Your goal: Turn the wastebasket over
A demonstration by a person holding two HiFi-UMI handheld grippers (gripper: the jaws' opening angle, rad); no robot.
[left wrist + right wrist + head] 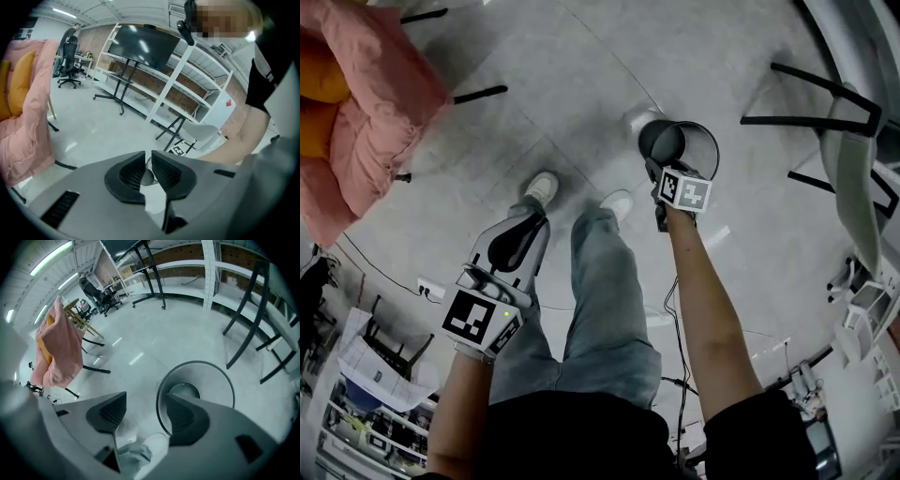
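Note:
The wastebasket [680, 145] is a dark round mesh bin standing upright on the grey floor, its open mouth facing up, just right of the person's shoes. In the right gripper view I look down into the wastebasket [211, 380] and see its bottom. My right gripper [659, 169] hangs right over its near rim, pointing steeply down. The right gripper [143, 411] is open; one jaw sits over the rim's near-left edge, with nothing pinched. My left gripper [517, 246] hovers by the person's left leg, far from the bin. The left gripper [146, 171] is shut and holds nothing.
A pink quilt [366, 122] with an orange cushion drapes over a chair at the far left. Black frame legs [811, 103] and a white chair [853, 187] stand right of the bin. A power strip [431, 289] and cables lie on the floor. Shelving [187, 79] lines the far wall.

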